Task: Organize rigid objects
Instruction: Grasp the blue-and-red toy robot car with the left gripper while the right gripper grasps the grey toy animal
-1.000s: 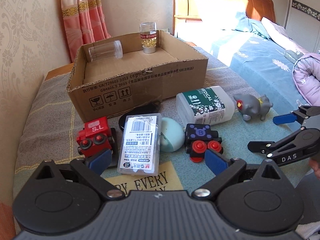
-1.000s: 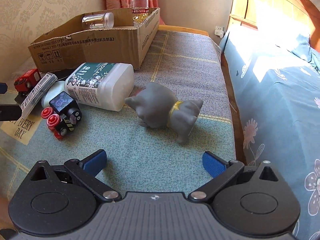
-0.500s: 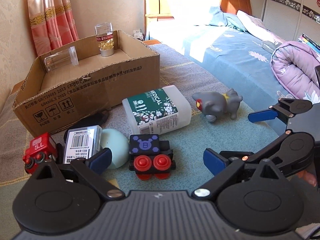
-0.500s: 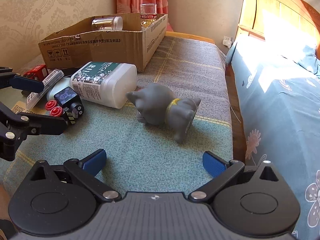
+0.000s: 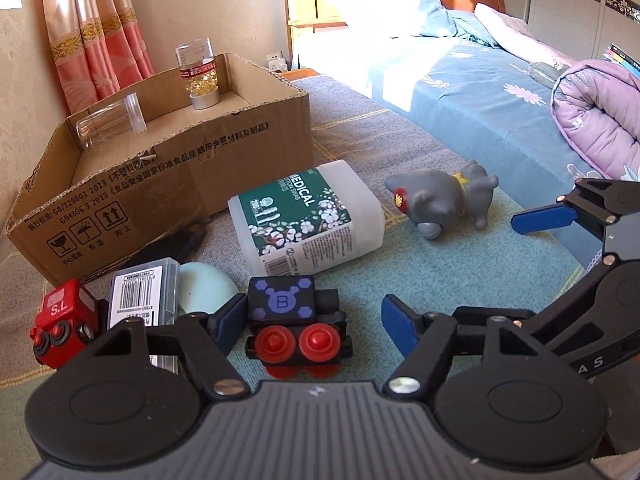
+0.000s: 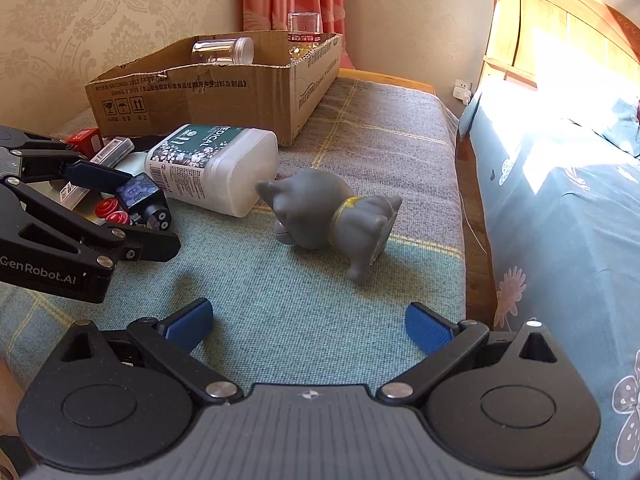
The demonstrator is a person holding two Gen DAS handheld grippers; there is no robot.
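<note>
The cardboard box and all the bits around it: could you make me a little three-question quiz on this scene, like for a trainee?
1. True or false: the clear empty jar in the cardboard box stands upright.
2. Which toy sits between the left gripper's open fingers? A) red toy car B) black toy car C) grey cat figure
3. Fill in: the white bottle with the green label lies on its ____, outside the box.

Key:
1. False; it lies on its side, while the jar of yellow beads stands upright.
2. B
3. side

The right gripper is open too, facing the cat.
</note>
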